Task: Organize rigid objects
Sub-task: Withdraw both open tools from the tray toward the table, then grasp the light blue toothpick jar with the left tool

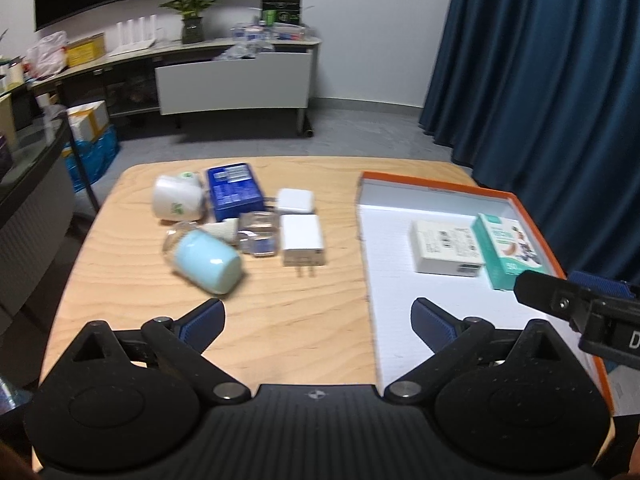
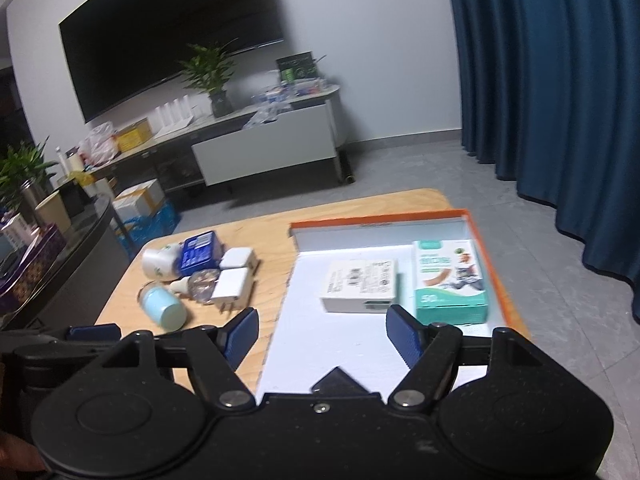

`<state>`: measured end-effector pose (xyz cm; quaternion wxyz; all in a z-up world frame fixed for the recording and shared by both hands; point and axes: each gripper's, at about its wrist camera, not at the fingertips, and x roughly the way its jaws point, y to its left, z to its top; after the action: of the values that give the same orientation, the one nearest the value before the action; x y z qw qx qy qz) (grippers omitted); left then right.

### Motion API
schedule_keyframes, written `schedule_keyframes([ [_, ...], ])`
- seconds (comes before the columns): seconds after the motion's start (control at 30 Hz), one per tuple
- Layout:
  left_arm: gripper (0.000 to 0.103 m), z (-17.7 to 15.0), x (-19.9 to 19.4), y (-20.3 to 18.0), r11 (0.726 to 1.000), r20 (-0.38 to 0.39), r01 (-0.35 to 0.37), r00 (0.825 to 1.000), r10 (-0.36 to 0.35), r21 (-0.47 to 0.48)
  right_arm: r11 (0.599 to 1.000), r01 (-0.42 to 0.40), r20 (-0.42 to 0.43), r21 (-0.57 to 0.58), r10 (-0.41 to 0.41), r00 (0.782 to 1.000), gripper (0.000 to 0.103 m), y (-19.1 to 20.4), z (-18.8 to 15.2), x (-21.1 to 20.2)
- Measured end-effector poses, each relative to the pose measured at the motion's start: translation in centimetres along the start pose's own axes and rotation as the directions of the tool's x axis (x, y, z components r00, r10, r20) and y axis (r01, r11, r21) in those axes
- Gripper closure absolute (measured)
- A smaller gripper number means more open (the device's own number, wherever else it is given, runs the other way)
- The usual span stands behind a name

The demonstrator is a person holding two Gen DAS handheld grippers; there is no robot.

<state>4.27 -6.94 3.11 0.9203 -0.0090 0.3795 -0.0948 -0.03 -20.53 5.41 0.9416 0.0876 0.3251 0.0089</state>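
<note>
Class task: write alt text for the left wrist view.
An open left gripper hovers over a wooden table, holding nothing. Left lies a cluster: light blue cup, white mug, blue box, white chargers. Right, an orange-rimmed tray holds two boxes.

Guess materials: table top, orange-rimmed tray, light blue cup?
Table top: wood or wood veneer, matte, with visible curved grain lines. Orange-rimmed tray: looks like a cardboard box lid, with thin folded walls and a plain white matte inside. Light blue cup: probably glazed ceramic, possibly plastic, smooth with a soft sheen; blur leaves it open.
</note>
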Motion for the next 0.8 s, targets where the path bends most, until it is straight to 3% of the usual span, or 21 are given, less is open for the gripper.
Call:
schedule_keyframes([
  [0.47,0.001,-0.9,0.1,4.6,0.995,-0.002,-0.051,0.999,0.051,-0.082,0.996,-0.073,-0.056,-0.052,0.070,0.996,0.019,3.9,-0.7,2.3],
  [0.8,0.000,-1.1,1.7,7.0,0.991,0.000,-0.086,0.996,0.087,-0.098,0.994,-0.096,-0.077,-0.061,0.091,0.993,0.019,4.5,-1.1,3.2],
])
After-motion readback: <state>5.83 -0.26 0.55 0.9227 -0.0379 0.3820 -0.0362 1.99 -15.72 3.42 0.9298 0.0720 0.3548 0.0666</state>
